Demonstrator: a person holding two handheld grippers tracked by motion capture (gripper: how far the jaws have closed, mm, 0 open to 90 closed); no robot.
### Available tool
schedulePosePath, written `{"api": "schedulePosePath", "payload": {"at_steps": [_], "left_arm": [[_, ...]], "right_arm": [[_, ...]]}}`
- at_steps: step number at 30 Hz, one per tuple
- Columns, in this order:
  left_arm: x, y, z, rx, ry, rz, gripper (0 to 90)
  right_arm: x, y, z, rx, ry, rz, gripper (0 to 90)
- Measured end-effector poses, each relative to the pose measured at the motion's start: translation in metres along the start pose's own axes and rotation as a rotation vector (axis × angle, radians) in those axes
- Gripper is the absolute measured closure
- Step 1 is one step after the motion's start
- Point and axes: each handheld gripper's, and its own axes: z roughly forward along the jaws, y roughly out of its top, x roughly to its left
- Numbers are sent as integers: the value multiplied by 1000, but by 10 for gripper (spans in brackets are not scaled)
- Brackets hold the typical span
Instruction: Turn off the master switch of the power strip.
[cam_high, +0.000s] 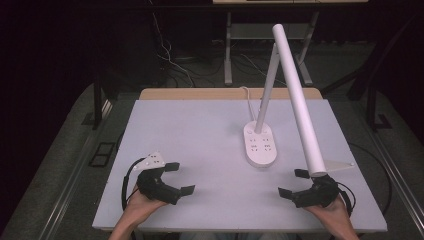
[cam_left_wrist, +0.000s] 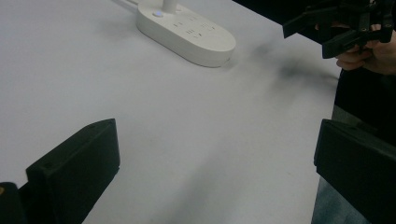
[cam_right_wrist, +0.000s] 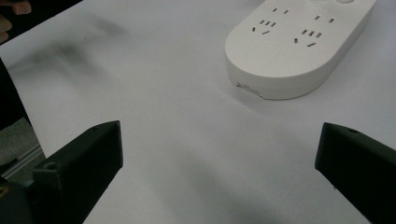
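We hold both grippers, left gripper (cam_high: 179, 178) and right gripper (cam_high: 293, 183), fingers spread, empty. Lamp base (cam_high: 260, 144) on bench (cam_high: 200, 130): rigid, smooth, probably top-heavy; we'd grip its stem (cam_high: 266, 85) low.

The table (cam_high: 200, 130) is bright and evenly lit, but the room behind it is very dark. Soft gray shadows lie ahead of each gripper. The close jaws look blurry.
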Motion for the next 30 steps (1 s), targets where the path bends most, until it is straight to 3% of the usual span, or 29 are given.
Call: {"api": "schedulePosePath", "payload": {"at_steps": [12, 22, 30], "left_arm": [[4, 20, 6, 39, -6, 20, 0], [5, 42, 14, 83, -20, 65, 0], [5, 54, 16, 87, -24, 80, 0]], "right_arm": [[0, 0, 0, 1, -2, -1, 4], [0, 0, 0, 1, -3, -4, 4], [0, -1, 0, 7, -2, -3, 4]]}}
